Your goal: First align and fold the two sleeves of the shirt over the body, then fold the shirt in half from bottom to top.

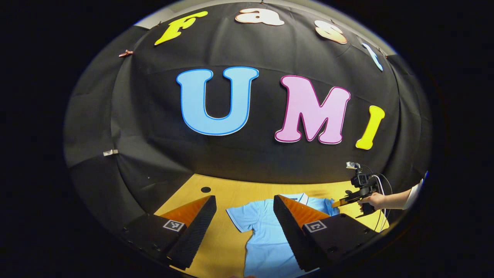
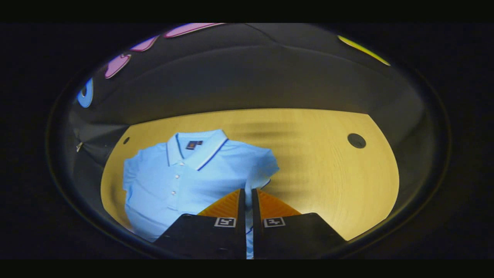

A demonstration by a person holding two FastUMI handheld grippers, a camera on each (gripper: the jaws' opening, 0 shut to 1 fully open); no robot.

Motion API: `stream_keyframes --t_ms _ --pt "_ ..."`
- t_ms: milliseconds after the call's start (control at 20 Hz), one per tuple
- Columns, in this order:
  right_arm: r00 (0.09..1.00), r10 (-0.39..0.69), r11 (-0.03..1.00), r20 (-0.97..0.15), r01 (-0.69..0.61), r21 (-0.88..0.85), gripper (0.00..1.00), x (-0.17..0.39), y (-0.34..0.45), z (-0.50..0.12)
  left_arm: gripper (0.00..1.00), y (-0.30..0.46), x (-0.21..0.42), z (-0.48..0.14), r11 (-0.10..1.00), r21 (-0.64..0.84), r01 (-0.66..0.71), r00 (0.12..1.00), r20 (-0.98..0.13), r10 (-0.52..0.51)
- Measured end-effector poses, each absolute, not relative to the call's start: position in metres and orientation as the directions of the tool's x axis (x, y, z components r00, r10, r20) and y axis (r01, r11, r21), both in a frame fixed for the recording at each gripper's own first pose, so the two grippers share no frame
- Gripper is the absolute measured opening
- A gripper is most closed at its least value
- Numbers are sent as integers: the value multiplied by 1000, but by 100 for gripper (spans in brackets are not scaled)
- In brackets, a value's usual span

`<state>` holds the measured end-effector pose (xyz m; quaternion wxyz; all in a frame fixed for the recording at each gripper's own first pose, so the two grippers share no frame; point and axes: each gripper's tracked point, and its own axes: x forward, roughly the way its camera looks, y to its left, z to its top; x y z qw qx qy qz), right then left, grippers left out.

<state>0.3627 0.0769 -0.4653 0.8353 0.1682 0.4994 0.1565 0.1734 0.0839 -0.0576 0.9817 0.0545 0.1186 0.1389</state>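
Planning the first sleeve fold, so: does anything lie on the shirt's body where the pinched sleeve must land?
Nothing visible does. The right gripper is shut on the sleeve, and the shirt lies flat on the table with a bare front. The left gripper hovers open over it.

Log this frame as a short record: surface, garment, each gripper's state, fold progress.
surface: wooden table
garment: light blue polo shirt, front up, collar far from right gripper
left gripper: open, above the shirt, holding nothing
right gripper: shut on the sleeve, sleeve edge between its fingers
progress: that sleeve is lifted toward the body; other sleeve lies flat; bottom fold not yet done
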Motion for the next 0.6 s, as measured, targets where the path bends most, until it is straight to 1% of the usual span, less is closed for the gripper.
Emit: stream_keyframes --t_ms 50,100,200,300,500,550,600 --pt "439 446 889 -780 -121 441 11 360 87 -461 96 84 172 -59 955 143 -260 933 -219 286" --pt "427 453 889 -782 -150 433 7 358 95 -462 97 85 171 -60 954 151 -259 932 -220 288" --pt "385 440 898 -811 -201 391 11 349 104 -476 97 86 168 -63 951 172 -258 930 -224 293" --pt "350 424 904 -835 -223 365 11 342 112 -492 97 90 165 -68 948 181 -264 924 -234 302" --pt "339 433 898 -836 -239 368 12 340 123 -502 96 98 168 -85 950 144 -279 911 -273 309" --pt "338 440 895 -832 -235 378 29 339 125 -500 96 101 170 -93 950 129 -283 904 -296 309" --pt "338 454 889 -825 -231 394 35 338 125 -496 96 105 172 -101 951 115 -287 897 -317 309"
